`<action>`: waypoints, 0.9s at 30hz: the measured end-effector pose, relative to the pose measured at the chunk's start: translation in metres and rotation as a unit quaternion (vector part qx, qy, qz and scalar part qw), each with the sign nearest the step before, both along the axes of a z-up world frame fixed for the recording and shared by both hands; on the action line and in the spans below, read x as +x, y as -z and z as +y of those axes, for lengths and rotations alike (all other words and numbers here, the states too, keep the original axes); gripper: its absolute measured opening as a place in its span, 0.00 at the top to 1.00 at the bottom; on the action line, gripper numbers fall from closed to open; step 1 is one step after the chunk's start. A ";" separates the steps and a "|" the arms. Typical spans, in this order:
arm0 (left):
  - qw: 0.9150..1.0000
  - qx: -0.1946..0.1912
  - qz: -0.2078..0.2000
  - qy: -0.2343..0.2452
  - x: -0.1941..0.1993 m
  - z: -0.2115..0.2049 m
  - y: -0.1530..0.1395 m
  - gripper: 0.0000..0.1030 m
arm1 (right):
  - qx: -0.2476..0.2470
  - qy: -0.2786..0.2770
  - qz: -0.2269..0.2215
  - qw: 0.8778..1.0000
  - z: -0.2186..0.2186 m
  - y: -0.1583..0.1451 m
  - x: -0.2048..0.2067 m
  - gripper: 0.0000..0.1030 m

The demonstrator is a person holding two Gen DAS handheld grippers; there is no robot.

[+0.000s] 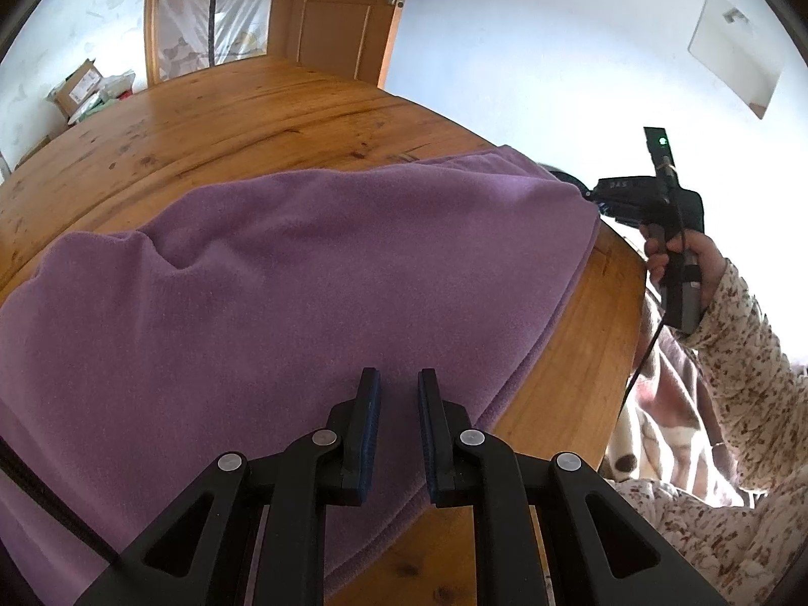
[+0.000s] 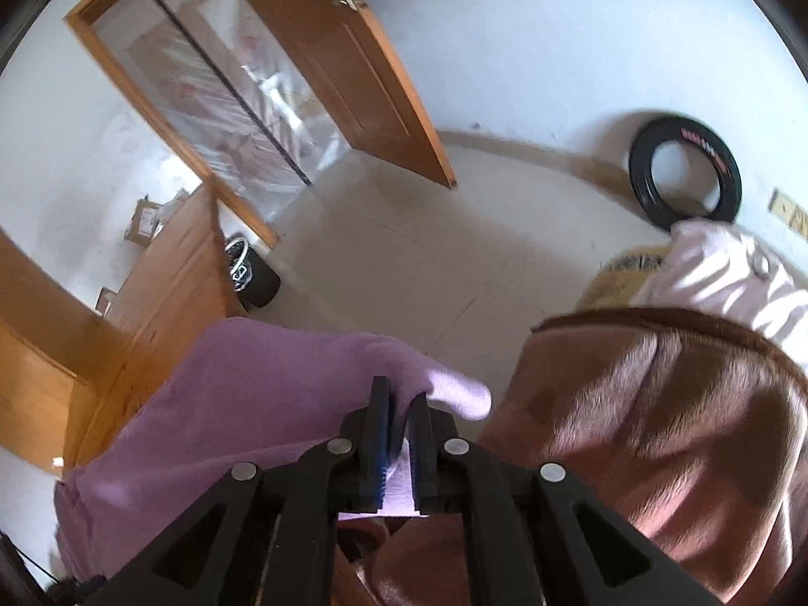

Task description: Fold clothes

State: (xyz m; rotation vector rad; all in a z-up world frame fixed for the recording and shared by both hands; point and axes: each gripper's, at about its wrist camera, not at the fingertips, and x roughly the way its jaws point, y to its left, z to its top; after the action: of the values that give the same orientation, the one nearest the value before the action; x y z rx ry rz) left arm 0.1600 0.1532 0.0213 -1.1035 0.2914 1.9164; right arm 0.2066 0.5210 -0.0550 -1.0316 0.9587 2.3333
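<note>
A purple fleece garment (image 1: pixel 313 272) lies spread across a round wooden table (image 1: pixel 242 116), its soft napped cloth rumpled into a low ridge toward nine o'clock and doubled along its edge at four o'clock, where it ends short of the table's rim. In the left wrist view, the left gripper (image 1: pixel 399 399) hovers at six o'clock with its black, blue-padded fingers a narrow gap apart over the cloth, nothing pinched between them. At three o'clock the person's right hand (image 1: pixel 692 262), in a floral-print sleeve (image 1: pixel 747 353), holds the right gripper at the garment's far corner. Beyond the table stand an orange wooden door (image 1: pixel 348 10), a plastic-sheeted doorway and cardboard boxes (image 1: pixel 81 86) against a white wall. In the right wrist view, the right gripper (image 2: pixel 401 419) has a fold of the purple garment (image 2: pixel 252 389) between its barely parted fingers; whether the pads press it cannot be told. The cloth trails to eight o'clock off the table's edge (image 2: pixel 126 333). A brown plush blanket (image 2: pixel 656 429) fills four o'clock, over pale floor tiles (image 2: pixel 429 252), and a black tyre (image 2: pixel 684 174) leans on the wall at two o'clock.
</note>
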 end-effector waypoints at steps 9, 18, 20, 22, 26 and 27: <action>1.000 0.006 -0.005 0.003 0.000 -0.002 0.000 0.85 | 0.069 0.034 -0.002 0.997 -0.006 -0.036 0.005 0.90; 1.000 0.009 -0.010 0.008 -0.002 -0.003 0.000 0.85 | 0.053 0.018 0.034 0.998 -0.007 -0.050 -0.005 0.85; 1.000 0.009 -0.011 0.009 -0.002 -0.002 0.000 0.85 | 0.029 -0.048 0.058 0.997 -0.015 -0.054 -0.022 0.81; 1.000 0.011 -0.012 0.008 -0.002 -0.002 0.001 0.85 | 0.024 -0.086 0.055 0.994 -0.025 -0.052 -0.041 0.75; 1.000 0.016 -0.019 0.005 -0.004 -0.002 0.002 0.85 | 0.025 -0.120 0.029 0.992 -0.033 -0.042 -0.070 0.70; 1.000 0.016 -0.019 0.006 -0.004 -0.002 0.002 0.85 | 0.023 -0.119 0.022 0.992 -0.033 -0.039 -0.073 0.70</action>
State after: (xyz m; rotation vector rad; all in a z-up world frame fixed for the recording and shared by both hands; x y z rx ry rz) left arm 0.1562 0.1511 0.0194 -1.1133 0.2459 1.8818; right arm 0.1333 0.4884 -0.0159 -1.1356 0.8325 2.5674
